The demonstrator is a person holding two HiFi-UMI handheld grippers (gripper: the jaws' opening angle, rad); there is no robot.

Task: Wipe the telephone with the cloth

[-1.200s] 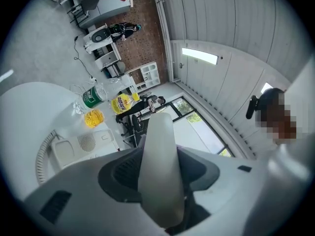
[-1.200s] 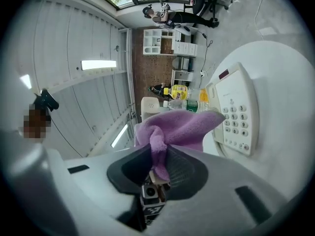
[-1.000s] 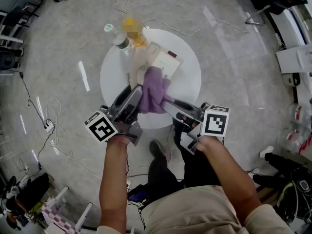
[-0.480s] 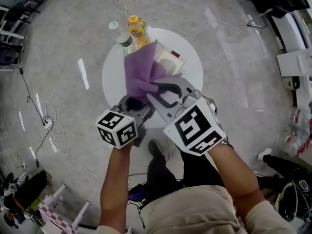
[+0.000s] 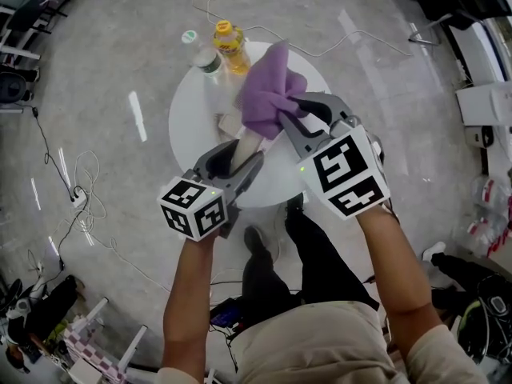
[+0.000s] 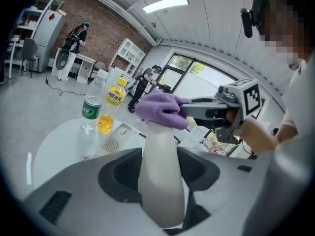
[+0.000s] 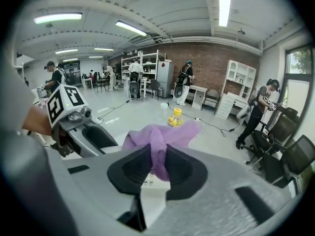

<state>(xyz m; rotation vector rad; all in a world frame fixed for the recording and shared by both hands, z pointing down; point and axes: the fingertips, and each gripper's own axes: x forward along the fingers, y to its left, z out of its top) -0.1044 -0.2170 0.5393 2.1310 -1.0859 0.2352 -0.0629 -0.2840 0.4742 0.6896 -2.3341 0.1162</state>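
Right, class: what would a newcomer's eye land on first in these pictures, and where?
The purple cloth stands out first, bunched in the right gripper above the round white table. Next comes the cream handset clamped in the left gripper, its far end reaching the cloth. At the table's far edge stand a yellow drink bottle and a clear water bottle.

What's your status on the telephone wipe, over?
Left gripper shut on telephone handset, lifted off the base. Right gripper shut on purple cloth, cloth at handset's far end. Water bottle and yellow drink bottle beside base, not in the way.
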